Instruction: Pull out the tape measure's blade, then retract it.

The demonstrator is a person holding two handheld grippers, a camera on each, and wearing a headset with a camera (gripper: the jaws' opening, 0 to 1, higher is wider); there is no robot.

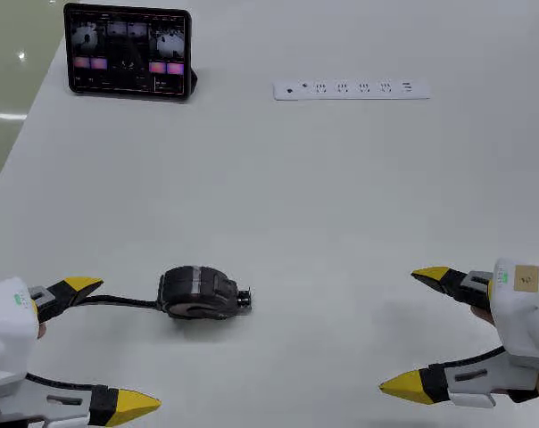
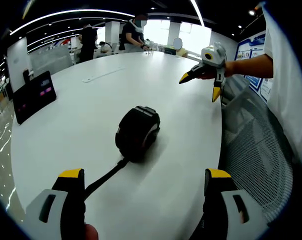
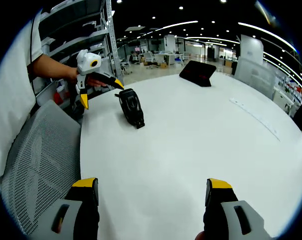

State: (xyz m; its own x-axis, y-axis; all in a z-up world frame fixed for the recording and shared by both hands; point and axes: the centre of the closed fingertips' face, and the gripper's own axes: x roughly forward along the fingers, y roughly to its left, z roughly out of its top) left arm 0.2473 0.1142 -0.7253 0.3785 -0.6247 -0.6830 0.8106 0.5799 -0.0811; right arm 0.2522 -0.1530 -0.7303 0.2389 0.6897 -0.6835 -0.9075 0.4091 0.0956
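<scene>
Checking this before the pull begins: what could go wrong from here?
1. The tape measure lies loose on the smooth table. The left gripper and right gripper are both open and neither holds the case, so a one-sided pull would probably drag it.
2. The end hook is small, so the right gripper's jaws may slip off it.
3. The strap trails beside a left jaw and could snag.
</scene>
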